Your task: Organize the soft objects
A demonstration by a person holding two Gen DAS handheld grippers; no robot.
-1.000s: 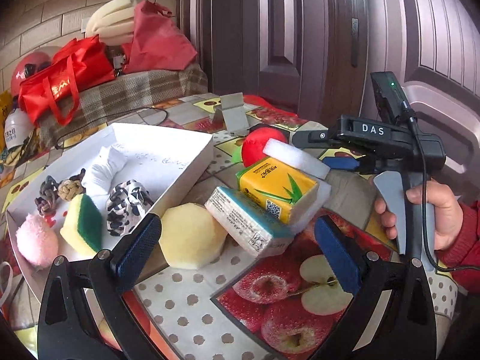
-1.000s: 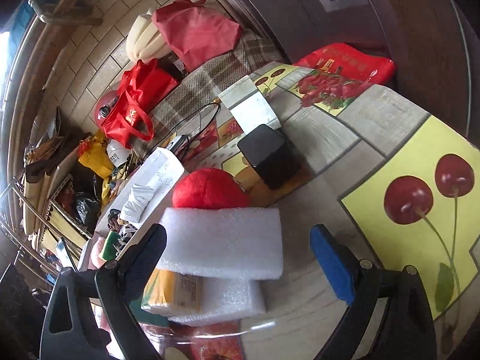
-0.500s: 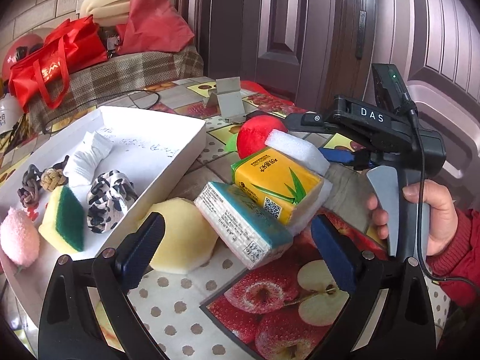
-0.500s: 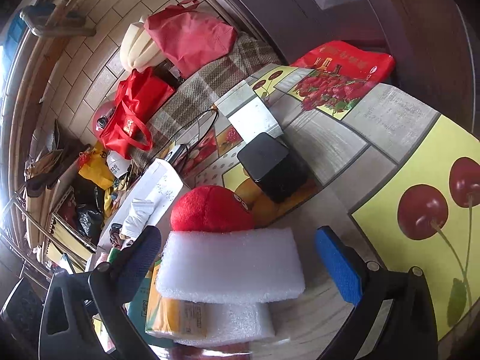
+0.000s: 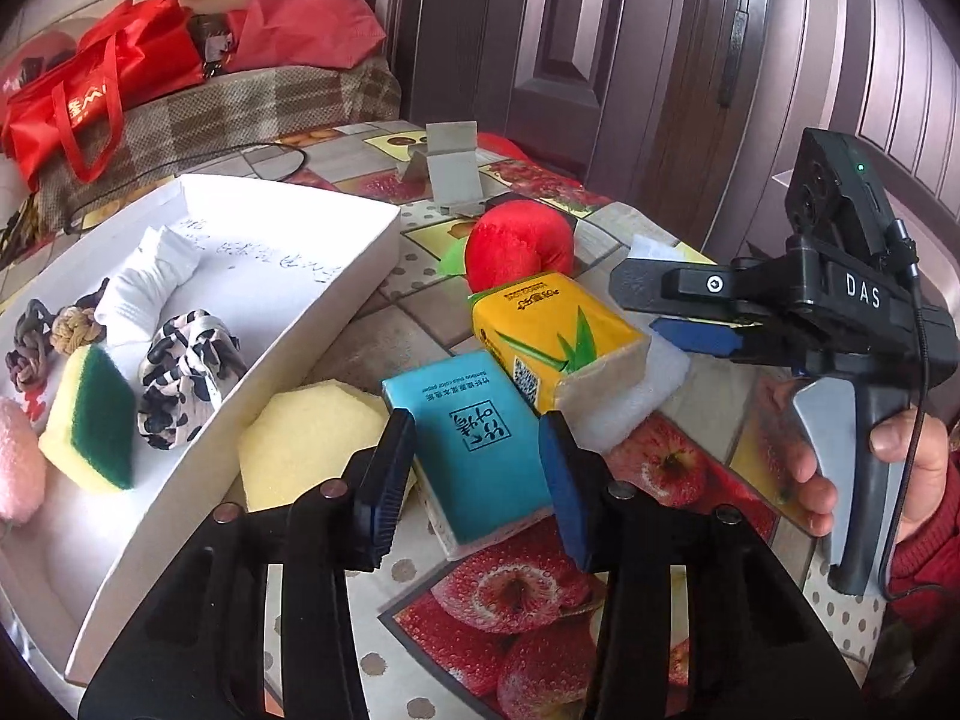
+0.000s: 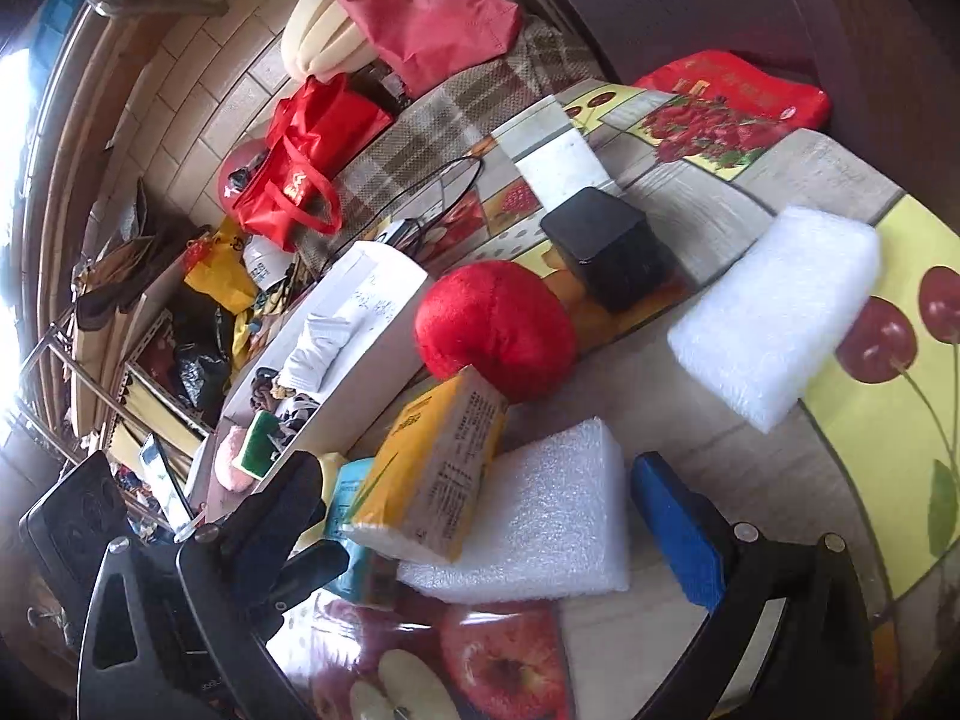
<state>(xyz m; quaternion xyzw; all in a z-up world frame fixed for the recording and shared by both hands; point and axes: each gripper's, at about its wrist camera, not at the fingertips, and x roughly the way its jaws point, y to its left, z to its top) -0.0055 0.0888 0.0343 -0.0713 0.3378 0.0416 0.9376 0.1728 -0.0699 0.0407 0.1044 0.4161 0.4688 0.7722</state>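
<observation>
- the left claw [image 5: 477,462] sits at the bottom centre of the left wrist view, its jaws just drawn in narrow around the blue tissue pack [image 5: 474,450]; both pads sit at the pack's long sides, looking pressed on, most likely to lift it
- the blue tissue pack lies tilted on the worktop [image 5: 516,594], its far end propped against the yellow tissue pack [image 5: 555,333], which probably explains the slanted approach
- just left of it, a pale yellow sponge [image 5: 306,441] rests on the worktop against the outer wall of the white tray [image 5: 366,246], not yet sorted
- inside the tray, at the left of the frame, lie a pink puff [image 5: 18,468], a green-and-yellow scouring sponge [image 5: 90,417], a spotted scrunchie [image 5: 183,378], a rolled white sock [image 5: 150,282] and knotted rope bits [image 5: 45,339], so the tray seems to be the collecting place
- the yellow tissue pack leans on a white foam block [image 6: 534,522], centre of the right wrist view
- the right claw [image 6: 480,516] at the bottom of that view stands wide, gripping nothing, the foam block between its jaws, perhaps waiting its turn
- farther off, the red plush ball [image 6: 495,327] sits mid-frame, with a second foam block [image 6: 780,306] apart at the right and a black box [image 6: 606,246] behind
</observation>
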